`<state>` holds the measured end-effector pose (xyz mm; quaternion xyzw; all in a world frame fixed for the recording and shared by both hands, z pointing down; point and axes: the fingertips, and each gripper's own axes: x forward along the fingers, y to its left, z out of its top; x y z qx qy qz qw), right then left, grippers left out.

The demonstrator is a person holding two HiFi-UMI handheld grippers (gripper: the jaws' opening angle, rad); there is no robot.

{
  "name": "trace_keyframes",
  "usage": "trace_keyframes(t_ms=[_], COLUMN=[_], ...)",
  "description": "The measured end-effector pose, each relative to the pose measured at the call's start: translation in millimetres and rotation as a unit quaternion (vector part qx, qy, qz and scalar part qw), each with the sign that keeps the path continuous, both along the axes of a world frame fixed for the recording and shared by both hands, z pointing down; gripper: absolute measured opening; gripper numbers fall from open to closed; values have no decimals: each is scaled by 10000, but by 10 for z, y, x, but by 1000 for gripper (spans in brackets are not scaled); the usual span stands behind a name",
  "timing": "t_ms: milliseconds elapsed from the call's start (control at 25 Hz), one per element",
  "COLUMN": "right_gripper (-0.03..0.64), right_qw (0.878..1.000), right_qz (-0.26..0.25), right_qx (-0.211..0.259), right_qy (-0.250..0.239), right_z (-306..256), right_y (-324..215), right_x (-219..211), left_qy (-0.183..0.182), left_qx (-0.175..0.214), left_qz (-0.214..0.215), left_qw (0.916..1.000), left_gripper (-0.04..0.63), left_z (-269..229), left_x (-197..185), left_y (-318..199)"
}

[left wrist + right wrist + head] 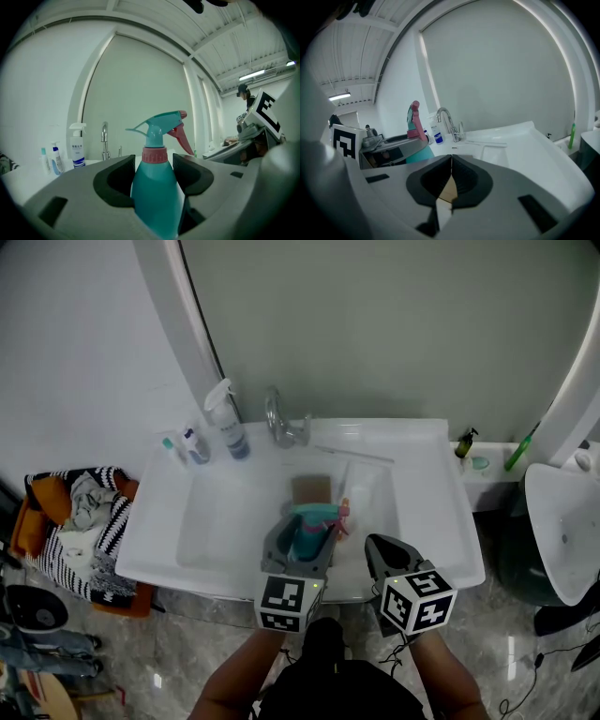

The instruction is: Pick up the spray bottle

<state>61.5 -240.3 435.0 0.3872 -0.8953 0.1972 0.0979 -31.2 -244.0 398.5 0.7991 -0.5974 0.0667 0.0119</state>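
A teal spray bottle [157,197] with a pink collar and pink trigger stands upright between the jaws of my left gripper [154,176], which is shut on its body. In the head view the spray bottle [311,527] is held over the front of the white sink [225,521], with the left gripper [302,545] around it. Just right of it, my right gripper [382,554] is shut with nothing between its jaws. In the right gripper view that gripper [451,180] has its pads touching, and the spray bottle [415,140] shows at the left.
A chrome tap [281,423] stands at the back of the basin. A white pump bottle [228,423] and two small tubes [187,444] sit on the back left rim. A brown sponge [312,488] lies in the basin. A basket of clothes [80,521] is on the floor, left.
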Motion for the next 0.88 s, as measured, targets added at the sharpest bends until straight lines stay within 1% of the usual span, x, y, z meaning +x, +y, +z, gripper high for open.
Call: trace_keyframes(t_ms=[200, 320, 440, 760, 880], right_gripper=[6, 6, 6, 6, 6], right_qw=[9999, 9999, 9999, 9998, 9999], right_qz=[-49, -39, -3, 68, 50], right_qx=[69, 106, 128, 135, 67], right_qy=[103, 107, 100, 118, 106], right_z=[3, 7, 1, 29, 78], right_y=[141, 203, 257, 411, 439], right_x=[-38, -55, -52, -48, -17], left_qy=[-38, 49, 127, 135, 160], left_qx=[-50, -96, -118, -181, -184], left_qz=[34, -12, -54, -24, -25], left_qw=[10000, 9999, 9998, 9997, 9997], left_gripper=[243, 243, 243, 243, 242], left_z=[41, 84, 105, 184, 199], left_x=[-18, -66, -93, -87, -62], left_y=[237, 338, 412, 584, 621])
